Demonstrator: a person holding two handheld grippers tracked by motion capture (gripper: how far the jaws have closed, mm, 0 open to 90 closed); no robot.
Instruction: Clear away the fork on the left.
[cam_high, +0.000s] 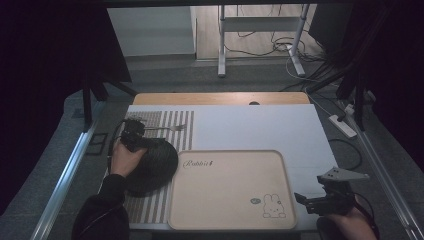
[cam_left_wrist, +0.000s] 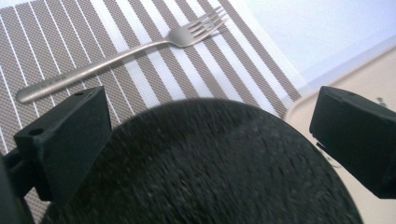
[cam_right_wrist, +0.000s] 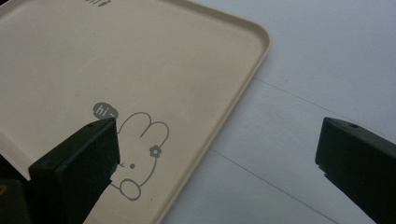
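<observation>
Your left gripper (cam_high: 133, 131) hangs over the black plate (cam_high: 152, 167), jaws spread wide and holding nothing. The plate lies on the striped placemat (cam_high: 172, 122), its right edge just beside the cream tray (cam_high: 230, 187). A fork (cam_high: 165, 129) rests on the placemat just beyond the plate, tines toward the white table cover (cam_high: 260, 127).

Your right gripper (cam_high: 312, 200) sits at the tray's near right corner, jaws apart and empty, close to the rabbit drawing (cam_high: 273, 206).

Beyond the wooden table edge (cam_high: 220, 98) you see grey floor, a metal stand (cam_high: 260, 40) and loose cables (cam_high: 310, 60); a power strip (cam_high: 343, 126) lies at the right.
</observation>
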